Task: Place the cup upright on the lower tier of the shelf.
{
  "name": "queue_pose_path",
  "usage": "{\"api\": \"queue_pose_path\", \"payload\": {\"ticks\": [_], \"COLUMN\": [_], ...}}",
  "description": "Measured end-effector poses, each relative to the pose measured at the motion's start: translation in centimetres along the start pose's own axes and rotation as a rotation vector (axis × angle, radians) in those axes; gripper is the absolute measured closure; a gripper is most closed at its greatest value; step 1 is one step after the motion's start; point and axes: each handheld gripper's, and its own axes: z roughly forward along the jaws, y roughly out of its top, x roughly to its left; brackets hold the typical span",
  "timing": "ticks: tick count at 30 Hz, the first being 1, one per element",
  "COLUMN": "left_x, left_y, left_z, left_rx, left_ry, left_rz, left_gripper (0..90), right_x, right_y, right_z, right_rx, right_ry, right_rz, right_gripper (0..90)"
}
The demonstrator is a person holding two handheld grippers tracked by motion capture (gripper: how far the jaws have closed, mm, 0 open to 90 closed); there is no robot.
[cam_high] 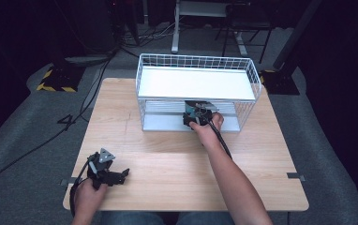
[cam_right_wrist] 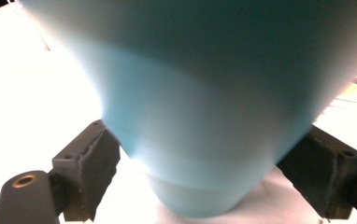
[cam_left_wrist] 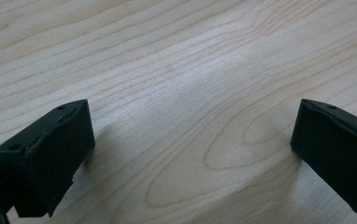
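Right gripper (cam_right_wrist: 214,154) reaching into the lower tier of the white wire rack (cam_high: 197,91) at the table's (cam_high: 167,154) far edge, jaws closed around a light blue cup (cam_right_wrist: 204,116) standing on the rack's bottom shelf. Left gripper (cam_left_wrist: 190,149) resting near the front-left corner, jaws spread, empty. Likely hazards: clipping the upper shelf, or tipping the tapered cup through a loose hold.

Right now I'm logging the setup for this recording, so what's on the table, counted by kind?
White wire racks: 1
Light-blue cups: 1, between the right gripper's jaws on the rack's lower shelf
Handheld grippers: 2, the left gripper open over bare wood
Total: 4
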Motion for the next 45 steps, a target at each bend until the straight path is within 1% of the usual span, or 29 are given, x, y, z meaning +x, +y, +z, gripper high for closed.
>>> {"api": "queue_pose_path", "payload": {"ticks": [3, 4, 5, 9, 11, 13, 14, 15, 17, 19, 20, 21, 22, 24, 25, 26, 27, 28, 29, 30, 33, 34, 35, 38, 40, 42, 43, 44, 45], "left_x": [-0.1, -0.1, -0.1, -0.1, -0.1, -0.1, -0.1, -0.1, -0.1, -0.1, -0.1, -0.1, -0.1, -0.1, -0.1, -0.1, -0.1, -0.1, -0.1, -0.1, -0.1, -0.1, -0.1, -0.1, -0.1, -0.1, -0.1, -0.1, -0.1], "left_y": [0.1, 0.1, 0.1, 0.1, 0.1, 0.1, 0.1, 0.1, 0.1, 0.1, 0.1, 0.1, 0.1, 0.1, 0.1, 0.1, 0.1, 0.1, 0.1, 0.1, 0.1, 0.1, 0.1, 0.1, 0.1, 0.1, 0.1, 0.1, 0.1], "left_z": [0.1, 0.1, 0.1, 0.1, 0.1, 0.1, 0.1, 0.1, 0.1, 0.1, 0.1, 0.1, 0.1, 0.1, 0.1, 0.1, 0.1, 0.1, 0.1, 0.1, 0.1, 0.1, 0.1, 0.1, 0.1, 0.1, 0.1, 0.1, 0.1], "left_rx": [0.000, 0.000, 0.001, 0.001, 0.000, 0.000, 0.000, 0.000, 0.000, -0.001, -0.001, -0.001, -0.001, 0.000, 0.001, 0.000, 0.000, 0.000, 0.001, 0.001, 0.000, 0.000, 0.000, 0.000, 0.000, 0.000, 0.000, 0.000, 0.000], "left_ry": [0.003, 0.003, 0.003, 0.003, 0.003, 0.003, 0.003, 0.003, 0.003, 0.003, 0.003, 0.003, 0.003, 0.004, 0.004, 0.005, 0.006, 0.006, 0.006, 0.006, 0.006, 0.006, 0.005, 0.006, 0.006, 0.006, 0.006, 0.005, 0.005], "left_rz": [-0.002, -0.002, -0.002, -0.002, -0.002, -0.001, -0.001, -0.002, -0.002, -0.002, -0.002, -0.002, -0.002, -0.007, -0.007, -0.007, -0.008, -0.008, -0.007, -0.007, -0.008, -0.008, -0.008, -0.009, -0.009, -0.008, -0.009, -0.009, -0.008], "left_gripper": [0.0, 0.0, 0.0, 0.0, 0.0, 0.0, 0.0, 0.0, 0.0, 0.0, 0.0, 0.0, 0.0, 0.0, 0.0, 0.0, 0.0, 0.0, 0.0, 0.0, 0.0, 0.0, 0.0, 0.0, 0.0, 0.0, 0.0, 0.0, 0.0], "right_x": [0.0, 0.0, 0.0, 0.0, 0.2, 0.3, 0.3, 0.3, 0.3, 0.0, 0.0, 0.0, -0.2, -0.2, -0.4, -0.4, -0.7, -0.7, -1.0, -1.0, -1.8, -1.8, -2.3, -2.8, -3.5, -3.7, -4.4, -4.4, -4.9], "right_y": [-0.1, -0.1, -0.1, -0.1, 0.0, 0.1, 0.1, 0.3, 0.4, 0.7, 0.7, 0.8, 0.9, 0.9, 0.9, 0.9, 0.7, 0.7, 0.5, 0.5, 0.0, 0.0, -0.3, -0.7, -1.3, -1.5, -1.9, -1.9, -2.3], "right_z": [-1.0, -1.0, -1.6, -2.5, -3.1, -4.2, -4.2, -5.1, -5.6, -7.0, -7.0, -7.5, -8.5, -9.0, -9.9, -9.9, -10.8, -10.8, -11.5, -11.5, -12.9, -12.9, -13.6, -14.2, -15.1, -15.4, -16.1, -16.1, -16.7], "right_rx": [-0.008, -0.008, -0.011, -0.013, -0.012, -0.016, -0.016, -0.020, -0.021, -0.029, -0.029, -0.034, -0.040, -0.044, -0.045, -0.045, -0.047, -0.047, -0.047, -0.047, -0.049, -0.049, -0.043, -0.033, -0.015, -0.017, -0.018, -0.018, -0.022], "right_ry": [0.005, 0.005, 0.016, 0.030, 0.053, 0.073, 0.073, 0.094, 0.105, 0.132, 0.132, 0.140, 0.154, 0.164, 0.180, 0.180, 0.193, 0.193, 0.208, 0.208, 0.223, 0.223, 0.229, 0.234, 0.239, 0.240, 0.246, 0.246, 0.245], "right_rz": [0.012, 0.012, 0.000, -0.005, -0.001, -0.020, -0.020, -0.027, -0.028, -0.029, -0.029, -0.029, -0.035, -0.041, -0.046, -0.046, -0.049, -0.049, -0.052, -0.052, -0.053, -0.053, -0.058, -0.062, -0.072, -0.067, -0.068, -0.068, -0.062], "right_gripper": [15.8, 15.8, 15.7, 15.7, 15.7, 15.7, 15.7, 15.7, 15.7, 15.7, 15.7, 15.7, 15.7, 15.7, 15.7, 15.7, 15.7, 15.7, 15.7, 15.7, 15.7, 15.7, 15.7, 15.7, 15.7, 15.7, 15.7, 15.7, 15.7]}}
